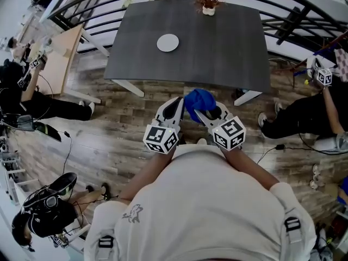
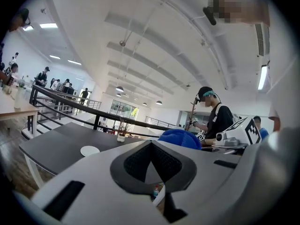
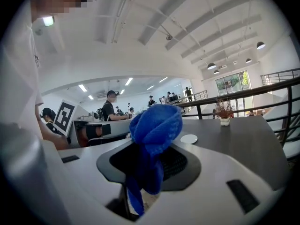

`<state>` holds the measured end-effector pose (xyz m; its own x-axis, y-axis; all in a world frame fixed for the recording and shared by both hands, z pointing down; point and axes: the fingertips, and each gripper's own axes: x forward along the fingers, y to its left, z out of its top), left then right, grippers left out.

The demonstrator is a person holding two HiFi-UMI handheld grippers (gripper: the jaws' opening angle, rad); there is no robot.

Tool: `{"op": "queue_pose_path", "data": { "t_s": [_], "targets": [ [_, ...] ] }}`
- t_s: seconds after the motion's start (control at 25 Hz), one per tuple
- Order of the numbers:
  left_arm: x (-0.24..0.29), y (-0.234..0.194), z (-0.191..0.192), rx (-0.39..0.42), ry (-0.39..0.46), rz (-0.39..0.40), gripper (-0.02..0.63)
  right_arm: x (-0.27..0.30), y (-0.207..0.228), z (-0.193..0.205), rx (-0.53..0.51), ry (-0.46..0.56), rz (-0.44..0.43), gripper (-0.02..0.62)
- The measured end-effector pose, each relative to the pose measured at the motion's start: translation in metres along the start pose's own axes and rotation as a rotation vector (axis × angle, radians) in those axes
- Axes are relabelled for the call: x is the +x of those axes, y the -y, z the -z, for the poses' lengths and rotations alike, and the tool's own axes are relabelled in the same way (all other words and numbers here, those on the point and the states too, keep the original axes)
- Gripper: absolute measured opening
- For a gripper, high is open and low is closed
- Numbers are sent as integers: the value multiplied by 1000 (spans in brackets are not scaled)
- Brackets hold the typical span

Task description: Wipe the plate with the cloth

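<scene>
Head view: plate (image 1: pixel 168 42) seen far on table (image 1: pixel 217 48) | right gripper (image 1: pixel 202 115) clamped on blue cloth (image 1: pixel 199 100) | left gripper (image 1: pixel 178 104) closed, empty.

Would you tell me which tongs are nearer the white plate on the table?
Left. The left tongs, shut and empty, hang almost straight below the plate in the head view; the right tongs, gripping the blue cloth, sit farther right.

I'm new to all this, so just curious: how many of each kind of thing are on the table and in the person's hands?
Plate: 1
Blue cloth: 1
Potted plant: 1
Grippers: 2, left gripper and right gripper
Total: 5
</scene>
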<state>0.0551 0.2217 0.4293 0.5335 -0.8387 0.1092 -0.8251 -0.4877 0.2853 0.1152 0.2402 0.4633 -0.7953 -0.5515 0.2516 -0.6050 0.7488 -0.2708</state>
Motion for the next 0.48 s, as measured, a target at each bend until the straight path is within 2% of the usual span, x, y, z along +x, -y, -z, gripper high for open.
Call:
{"op": "queue_pose_path", "data": {
  "t_s": [0.24, 0.36, 0.48],
  "targets": [
    [25, -22, -6, -15, -3, 49, 6, 21, 18, -8, -4, -10, 39, 129],
    [40, -46, -19, -27, 0, 58, 6, 43, 31, -18, 8, -21, 64, 129],
    [55, -73, -26, -40, -35, 64, 6, 74, 38, -33, 2, -28, 75, 129]
  ]
}}
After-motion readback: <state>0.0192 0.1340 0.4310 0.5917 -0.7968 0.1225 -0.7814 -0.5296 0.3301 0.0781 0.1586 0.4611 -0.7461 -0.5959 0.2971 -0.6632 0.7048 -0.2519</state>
